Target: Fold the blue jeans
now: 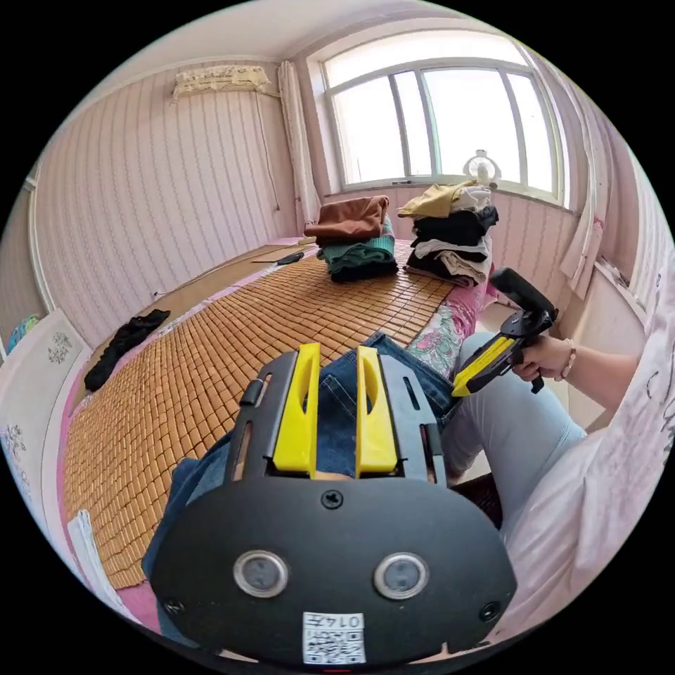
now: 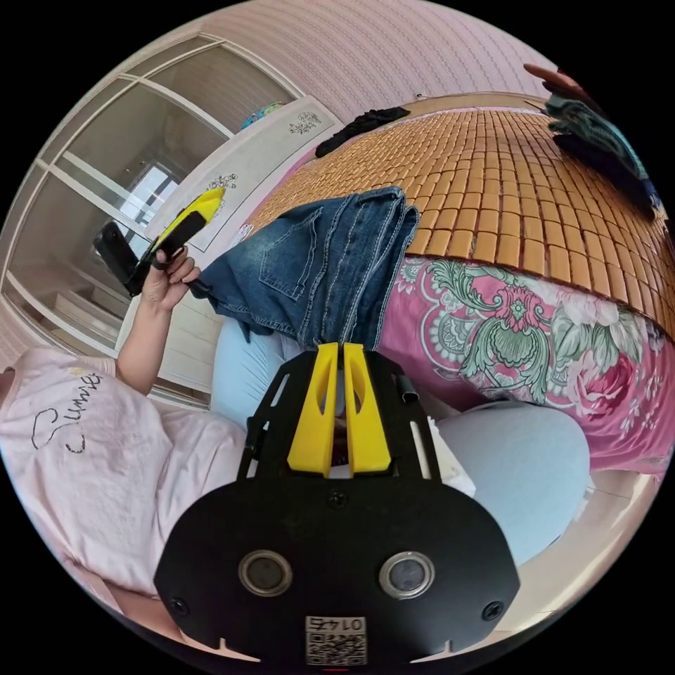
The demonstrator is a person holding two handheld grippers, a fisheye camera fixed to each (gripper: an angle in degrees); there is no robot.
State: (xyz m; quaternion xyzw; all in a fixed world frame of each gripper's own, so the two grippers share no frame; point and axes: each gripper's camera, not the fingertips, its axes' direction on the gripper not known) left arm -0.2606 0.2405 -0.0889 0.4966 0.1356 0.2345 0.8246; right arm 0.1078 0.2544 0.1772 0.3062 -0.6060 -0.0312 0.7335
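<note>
Folded jeans at the bed's edge, both grippers lifted clear.

The blue jeans lay folded on the bamboo mat, draping over the flowered sheet. The left gripper hovered above them, jaws apart, gripping nothing. The right gripper sat near the hanging denim, jaws nearly together, holding nothing. Stacks of folded clothes stood well apart.

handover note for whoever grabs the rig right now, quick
Left gripper: jaws apart, hovering over the jeans, gripping nothing.
Right gripper: jaws shut, tips at the jeans' near edge; whether they pinch any cloth is unclear.
Jeans: already folded into a layered bundle at the edge of the bamboo mat, partly hanging over the bed's side.
Left to do: probably pull the bundle fully onto the mat and square it up.
</note>
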